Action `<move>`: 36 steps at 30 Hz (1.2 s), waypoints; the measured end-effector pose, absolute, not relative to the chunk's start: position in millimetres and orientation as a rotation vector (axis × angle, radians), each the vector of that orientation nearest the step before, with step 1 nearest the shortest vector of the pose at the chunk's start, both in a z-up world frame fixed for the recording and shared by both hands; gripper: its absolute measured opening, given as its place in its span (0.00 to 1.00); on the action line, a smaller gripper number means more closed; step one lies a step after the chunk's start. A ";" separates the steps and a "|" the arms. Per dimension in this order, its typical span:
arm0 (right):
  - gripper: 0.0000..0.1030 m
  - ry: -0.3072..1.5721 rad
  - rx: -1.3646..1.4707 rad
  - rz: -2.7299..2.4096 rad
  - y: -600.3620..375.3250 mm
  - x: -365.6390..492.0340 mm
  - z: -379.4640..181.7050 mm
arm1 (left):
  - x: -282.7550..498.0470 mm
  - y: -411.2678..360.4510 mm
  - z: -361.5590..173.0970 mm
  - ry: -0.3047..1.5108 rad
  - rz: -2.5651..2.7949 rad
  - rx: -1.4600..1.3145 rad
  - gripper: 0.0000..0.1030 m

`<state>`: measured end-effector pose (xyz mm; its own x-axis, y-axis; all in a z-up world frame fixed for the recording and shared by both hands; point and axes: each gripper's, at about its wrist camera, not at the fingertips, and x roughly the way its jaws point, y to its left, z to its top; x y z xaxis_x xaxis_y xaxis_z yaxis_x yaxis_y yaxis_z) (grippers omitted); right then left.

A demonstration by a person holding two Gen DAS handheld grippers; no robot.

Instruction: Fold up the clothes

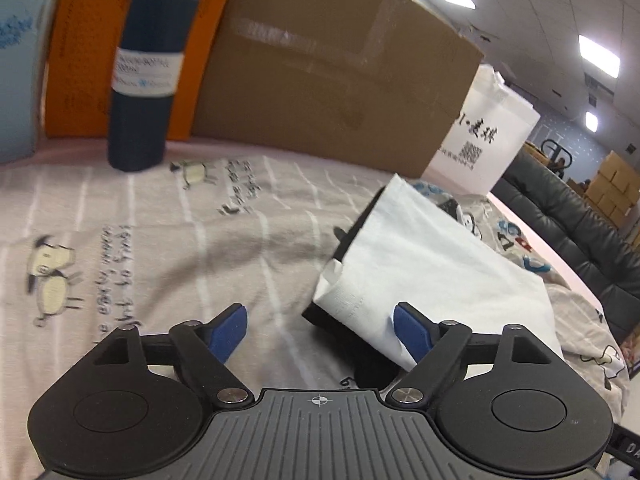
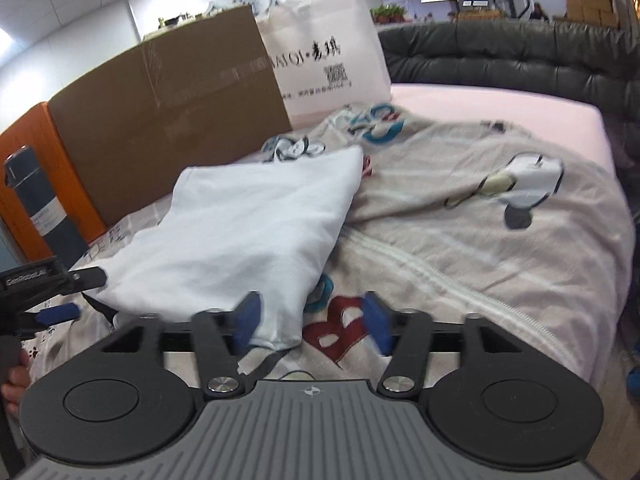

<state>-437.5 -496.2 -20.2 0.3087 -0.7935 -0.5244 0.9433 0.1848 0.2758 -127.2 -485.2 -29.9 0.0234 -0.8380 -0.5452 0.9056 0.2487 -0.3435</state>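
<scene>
A folded white garment (image 1: 432,264) with a black layer under it lies on the patterned bedsheet (image 1: 160,240). My left gripper (image 1: 320,330) is open, its right blue pad touching the garment's near corner. In the right wrist view the same white garment (image 2: 240,232) lies left of centre. My right gripper (image 2: 312,320) is open, its left pad against the garment's near corner. The left gripper (image 2: 60,296) shows at the left edge, at the garment's other corner.
A brown cardboard box (image 1: 332,80), a dark blue cylinder (image 1: 144,80), an orange box (image 1: 80,40) and a white paper bag (image 1: 484,136) stand along the back of the bed. A dark leather headboard (image 2: 520,56) runs along the far side.
</scene>
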 end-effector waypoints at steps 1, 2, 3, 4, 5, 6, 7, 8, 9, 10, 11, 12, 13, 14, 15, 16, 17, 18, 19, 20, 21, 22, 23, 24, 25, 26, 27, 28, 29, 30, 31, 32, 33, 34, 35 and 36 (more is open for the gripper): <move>0.70 0.280 0.596 -1.246 -492.0 -436.0 -15.4 | -125.9 -478.0 -24.9 0.736 -1.350 0.100 0.84; 0.72 0.269 0.583 -1.234 -487.8 -434.2 -10.1 | -124.8 -470.0 -19.1 0.721 -1.346 0.091 0.85; 0.76 0.258 0.574 -1.218 -483.2 -431.8 -5.3 | -123.9 -461.1 -12.9 0.705 -1.343 0.082 0.86; 0.78 0.247 0.564 -1.201 -478.5 -429.4 -0.4 | -123.3 -451.7 -6.6 0.688 -1.345 0.073 0.87; 0.79 0.236 0.557 -1.185 -473.4 -425.9 4.8 | -122.7 -441.3 -0.1 0.668 -1.349 0.067 0.87; 0.79 0.220 0.553 -1.166 -467.1 -422.5 9.8 | -122.0 -429.7 6.7 0.644 -1.352 0.064 0.88; 0.81 0.203 0.550 -1.141 -460.8 -418.9 14.3 | -121.4 -417.8 13.0 0.618 -1.351 0.061 0.90; 0.82 0.187 0.547 -1.118 -454.4 -415.3 18.7 | -120.7 -405.4 19.2 0.590 -1.348 0.061 0.92; 0.85 0.173 0.545 -1.098 -447.7 -411.1 22.3 | -119.5 -392.7 25.3 0.561 -1.345 0.065 0.92; 0.88 0.160 0.544 -1.077 -440.9 -406.8 25.9 | -118.1 -379.4 31.6 0.530 -1.340 0.070 0.93; 0.88 0.157 0.539 -1.053 -433.4 -401.0 29.5 | -116.8 -366.9 37.2 0.499 -1.336 0.078 0.93; 0.88 0.154 0.532 -1.029 -425.8 -395.0 33.0 | -115.5 -354.4 42.9 0.470 -1.332 0.086 0.94; 0.88 0.159 0.502 -0.995 -415.8 -387.1 36.6 | -113.9 -341.7 48.6 0.444 -1.329 0.092 0.96; 0.88 0.164 0.473 -0.962 -405.9 -379.2 40.1 | -112.2 -330.5 53.3 0.425 -1.328 0.095 0.97; 0.88 0.160 0.453 -0.948 -397.0 -371.2 43.6 | -110.3 -319.6 57.8 0.410 -1.329 0.101 0.98; 0.88 0.156 0.432 -0.934 -388.0 -363.1 47.1 | -108.4 -310.1 61.5 0.397 -1.332 0.109 0.99; 0.88 0.152 0.412 -0.919 -379.2 -355.1 50.5 | -106.5 -301.6 64.7 0.383 -1.336 0.119 0.99; 0.89 0.141 0.404 -0.906 -372.3 -348.5 53.1 | -104.5 -293.1 68.0 0.370 -1.339 0.129 1.00; 0.89 0.130 0.396 -0.892 -365.5 -341.9 55.6 | -102.7 -285.8 70.6 0.354 -1.341 0.141 1.00; 0.90 0.119 0.387 -0.879 -358.6 -335.3 58.2 | -101.0 -280.4 72.0 0.332 -1.340 0.151 1.00; 0.96 0.108 0.378 -0.866 -351.8 -328.8 60.6 | -99.0 -275.7 72.9 0.304 -1.338 0.158 1.00; 1.00 0.089 0.360 -0.867 -345.3 -323.0 61.7 | -96.7 -271.5 73.3 0.277 -1.335 0.162 1.00; 1.00 0.070 0.343 -0.870 -339.1 -317.3 62.6 | -93.5 -268.8 72.5 0.253 -1.330 0.155 1.00; 1.00 0.052 0.334 -0.890 -336.8 -312.7 62.1 | -90.1 -267.3 70.7 0.232 -1.325 0.139 1.00; 1.00 0.033 0.324 -0.911 -334.4 -308.2 61.7 | -86.7 -267.0 68.3 0.216 -1.321 0.120 1.00; 1.00 0.015 0.315 -0.932 -332.0 -303.6 61.2 | -83.2 -267.8 65.0 0.201 -1.318 0.099 1.00; 1.00 -0.004 0.307 -0.953 -329.9 -299.2 60.6 | -80.4 -270.0 61.4 0.187 -1.317 0.077 1.00; 1.00 -0.027 0.316 -0.991 -332.0 -296.7 58.0 | -77.5 -272.9 57.2 0.178 -1.315 0.052 1.00; 1.00 -0.049 0.327 -1.039 -335.5 -294.6 54.3 | -74.6 -276.6 52.5 0.174 -1.313 0.025 1.00; 1.00 -0.071 0.338 -1.087 -339.0 -292.5 50.5 | -71.8 -280.7 47.3 0.171 -1.309 -0.004 1.00; 1.00 -0.089 0.346 -1.140 -343.1 -290.1 45.8 | -69.5 -285.5 41.3 0.172 -1.302 -0.030 1.00; 1.00 -0.099 0.350 -1.187 -347.4 -287.7 40.9 | -67.6 -290.8 34.9 0.173 -1.296 -0.049 1.00; 1.00 -0.099 0.341 -1.223 -352.6 -284.7 35.2 | -65.7 -296.2 28.5 0.174 -1.290 -0.069 1.00; 1.00 -0.098 0.332 -1.259 -357.9 -281.7 29.5 | -64.4 -301.5 22.1 0.169 -1.287 -0.081 1.00; 1.00 -0.097 0.322 -1.295 -363.0 -278.7 23.9 | -63.8 -306.5 15.7 0.158 -1.288 -0.083 1.00; 1.00 -0.092 0.305 -1.327 -365.9 -275.7 19.3 | -63.6 -311.1 9.0 0.146 -1.288 -0.083 1.00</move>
<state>-275.7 -365.9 19.3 0.2443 -0.9638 -0.1064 0.9398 0.2083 0.2709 -63.6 -311.1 8.9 0.2712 -0.9605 -0.0616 0.9500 0.2775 -0.1434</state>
